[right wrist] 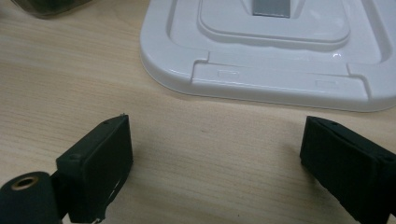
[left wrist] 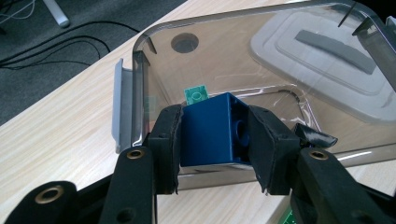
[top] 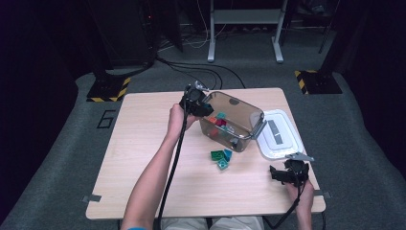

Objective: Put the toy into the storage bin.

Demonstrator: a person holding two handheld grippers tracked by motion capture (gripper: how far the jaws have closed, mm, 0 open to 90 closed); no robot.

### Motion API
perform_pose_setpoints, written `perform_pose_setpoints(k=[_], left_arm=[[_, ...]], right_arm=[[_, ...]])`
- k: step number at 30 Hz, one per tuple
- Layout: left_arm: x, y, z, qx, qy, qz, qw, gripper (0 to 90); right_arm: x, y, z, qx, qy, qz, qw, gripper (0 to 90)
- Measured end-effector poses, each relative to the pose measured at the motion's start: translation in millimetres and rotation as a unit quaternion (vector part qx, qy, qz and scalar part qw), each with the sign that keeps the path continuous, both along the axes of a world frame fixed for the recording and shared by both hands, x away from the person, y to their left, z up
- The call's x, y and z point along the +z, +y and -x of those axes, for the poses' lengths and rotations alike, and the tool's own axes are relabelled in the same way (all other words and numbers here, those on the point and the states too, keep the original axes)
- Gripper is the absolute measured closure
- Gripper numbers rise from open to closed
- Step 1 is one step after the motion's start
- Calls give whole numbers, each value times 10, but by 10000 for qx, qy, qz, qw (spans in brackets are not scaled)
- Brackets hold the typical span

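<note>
My left gripper (left wrist: 215, 140) is shut on a dark blue block (left wrist: 212, 133) and holds it at the near rim of a clear smoky plastic bin (left wrist: 154, 51). In the high view that gripper (top: 197, 104) sits at the bin's (top: 249, 115) left end, and several coloured blocks (top: 220, 122) lie inside. A green flat piece (left wrist: 196, 94) shows through the bin wall. My right gripper (right wrist: 215, 154) hangs open just above the table, short of the white lid (right wrist: 280, 70); in the high view it (top: 282, 175) is at the front right.
Three small green and teal blocks (top: 221, 158) lie on the table in front of the bin. The white lid (top: 282, 139) with its grey handle rests to the right of the bin. Cables and stand feet (top: 210, 52) lie on the floor behind the table.
</note>
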State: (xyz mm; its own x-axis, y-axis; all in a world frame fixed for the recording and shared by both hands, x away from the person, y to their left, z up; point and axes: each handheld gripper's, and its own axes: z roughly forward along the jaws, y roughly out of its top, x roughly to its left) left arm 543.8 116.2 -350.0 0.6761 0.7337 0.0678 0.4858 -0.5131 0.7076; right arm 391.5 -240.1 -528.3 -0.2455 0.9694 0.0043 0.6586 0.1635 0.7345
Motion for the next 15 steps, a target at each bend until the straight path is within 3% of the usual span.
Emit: perform_pose_setpoints(k=[12,15], left_arm=[[6,-102,-69,11,5,-138,9999,567],[-57,-134,-125,57,54,-186,9998,567]], right_arm=[[0,0,1,-3,-1,0,10000,90],[0,-1,1,-3,-2,1,10000,90]])
